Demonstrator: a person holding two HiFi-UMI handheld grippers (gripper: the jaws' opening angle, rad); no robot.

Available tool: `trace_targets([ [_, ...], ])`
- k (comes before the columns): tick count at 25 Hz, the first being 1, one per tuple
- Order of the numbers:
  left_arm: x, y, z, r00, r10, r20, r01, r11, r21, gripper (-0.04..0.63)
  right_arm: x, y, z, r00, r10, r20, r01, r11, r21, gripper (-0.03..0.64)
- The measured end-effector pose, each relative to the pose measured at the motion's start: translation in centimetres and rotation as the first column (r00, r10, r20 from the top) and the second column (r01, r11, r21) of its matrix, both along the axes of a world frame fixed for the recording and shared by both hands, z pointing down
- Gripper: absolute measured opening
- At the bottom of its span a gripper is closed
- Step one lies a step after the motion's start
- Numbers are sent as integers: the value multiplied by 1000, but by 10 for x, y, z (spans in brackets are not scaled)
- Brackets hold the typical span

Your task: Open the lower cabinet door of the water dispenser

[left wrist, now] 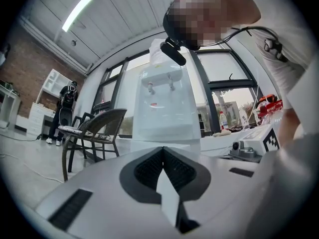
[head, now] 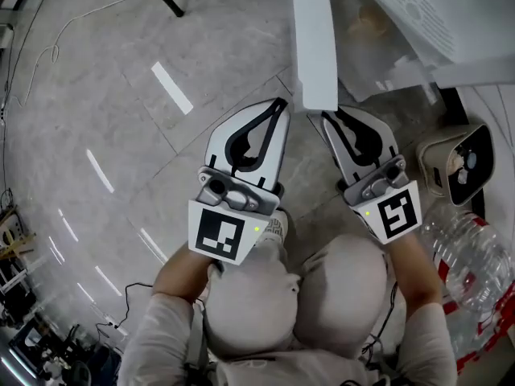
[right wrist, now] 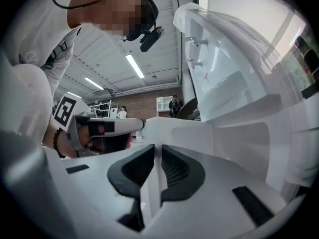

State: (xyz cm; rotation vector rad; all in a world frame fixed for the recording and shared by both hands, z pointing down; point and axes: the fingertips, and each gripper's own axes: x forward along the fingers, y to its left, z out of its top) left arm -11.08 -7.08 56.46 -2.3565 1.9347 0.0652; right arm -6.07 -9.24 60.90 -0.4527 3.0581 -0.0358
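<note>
Your right hand-held gripper (right wrist: pixel 154 151) pinches the edge of the lower cabinet door (head: pixel 314 47), which sticks out toward you. Hold tight and swing it slowly wider. Your left hand-held gripper (left wrist: pixel 162 149) is closed and empty.

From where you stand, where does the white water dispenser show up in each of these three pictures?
Head view: the water dispenser is in the top right corner, seen from above.
Left gripper view: the water dispenser stands in the centre, facing the camera.
Right gripper view: the water dispenser fills the right side, close up.
Shared landmark: its two taps, in both gripper views only.
</note>
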Motion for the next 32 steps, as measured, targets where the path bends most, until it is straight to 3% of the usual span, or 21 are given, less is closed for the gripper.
trace_targets([
  [18, -81, 39, -9, 983, -182, 9, 182, 983, 26, 5, -117, 31, -4, 977, -214, 14, 214, 977, 5, 44],
  [25, -113, 39, -3, 969, -245, -6, 245, 969, 23, 5, -159, 32, -5, 969, -248, 1, 248, 969, 6, 44],
  [32, -124, 33, 11, 952, -305, 30, 305, 952, 11, 5, -175, 20, -13, 979, -202, 26, 202, 979, 30, 40],
])
